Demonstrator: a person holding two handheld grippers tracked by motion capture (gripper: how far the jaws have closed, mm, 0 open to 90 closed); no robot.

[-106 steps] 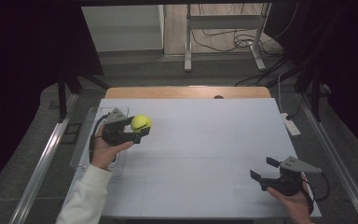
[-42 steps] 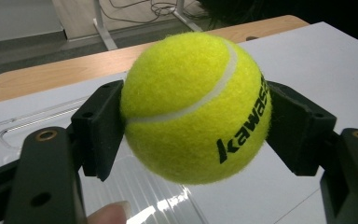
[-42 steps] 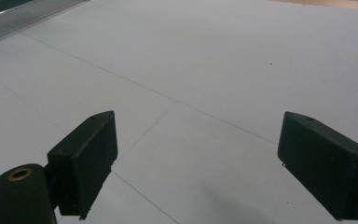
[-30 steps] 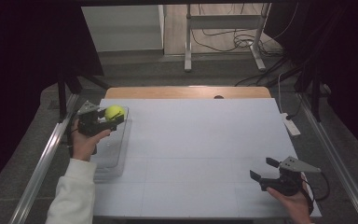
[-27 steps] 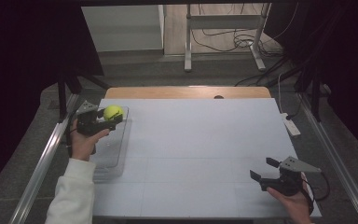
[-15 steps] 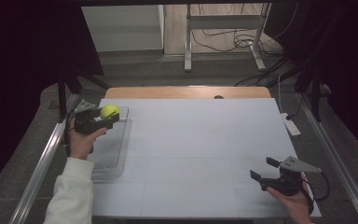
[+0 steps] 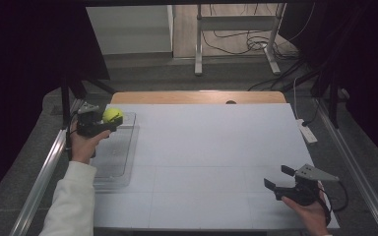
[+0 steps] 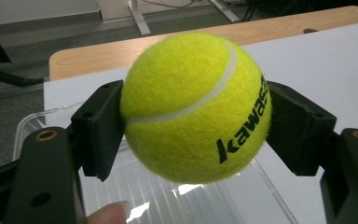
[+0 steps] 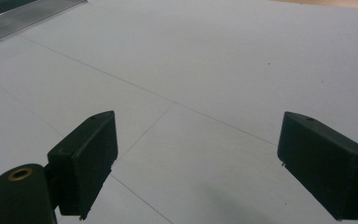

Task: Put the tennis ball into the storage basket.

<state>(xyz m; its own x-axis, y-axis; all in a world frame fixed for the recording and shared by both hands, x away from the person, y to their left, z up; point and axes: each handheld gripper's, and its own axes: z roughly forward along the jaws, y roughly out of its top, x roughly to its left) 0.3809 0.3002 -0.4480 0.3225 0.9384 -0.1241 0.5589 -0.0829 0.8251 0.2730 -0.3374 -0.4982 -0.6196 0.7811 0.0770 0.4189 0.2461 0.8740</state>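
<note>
The left tongs [image 8: 193, 126] grip a yellow tennis ball [image 8: 195, 106] between both pads, held just above the far end of the clear tray [image 7: 117, 156]. Released from here, the ball could bounce or roll over the low rim onto the bench [image 7: 216, 147]. The right tongs [image 9: 193, 163] hang open, well apart.

Dark room — grey floor [image 7: 142, 69], cables [image 7: 246, 42].

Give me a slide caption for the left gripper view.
Left gripper clamps a yellow tennis ball above a clear plastic tray.
</note>
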